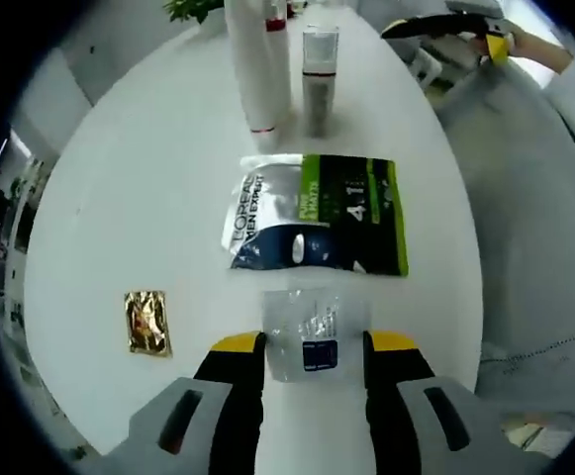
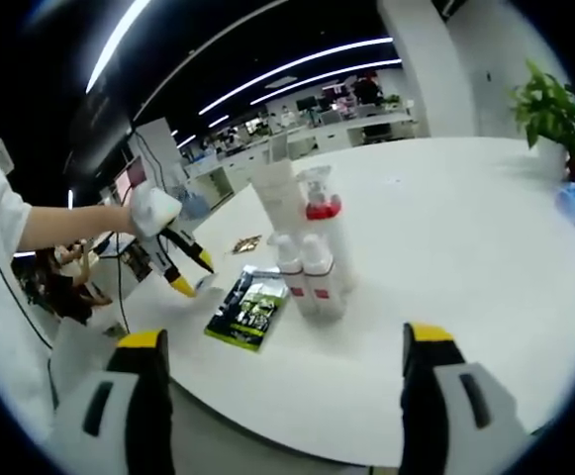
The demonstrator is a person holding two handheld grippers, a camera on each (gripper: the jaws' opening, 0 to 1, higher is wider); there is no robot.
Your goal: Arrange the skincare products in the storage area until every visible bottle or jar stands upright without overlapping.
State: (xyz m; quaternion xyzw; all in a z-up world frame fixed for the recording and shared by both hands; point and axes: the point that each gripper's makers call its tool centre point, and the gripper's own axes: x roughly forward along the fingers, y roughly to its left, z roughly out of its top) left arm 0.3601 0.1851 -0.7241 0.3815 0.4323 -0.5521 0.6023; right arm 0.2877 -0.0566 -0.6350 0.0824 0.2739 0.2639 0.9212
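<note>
On the left of the left gripper view a small gold foil sachet [image 1: 147, 323] lies flat on the white oval table [image 1: 129, 178], apart from everything else. Right of it the left gripper [image 1: 314, 346] has its 2 yellow-tipped jaws spread on either side of a small clear plastic sachet with a dark label [image 1: 305, 336]; whether they touch it I cannot tell, so it counts as open, not gripping. Just beyond lies a flat silver, navy and green L'Oreal Men Expert packet [image 1: 317, 213]. Farther back a tall white tube with a red band [image 1: 257, 64] and a grey cylindrical bottle [image 1: 320, 74] stand upright, close together.

In the right gripper view the right gripper [image 2: 282, 351] is spread wide, holding nothing, well short of the upright white bottles with red collars [image 2: 307, 267].

Risk, as I judge it: the thin sachet may slip or fold if pinched flat against the table, and a wide swing could topple the bottles.
</note>
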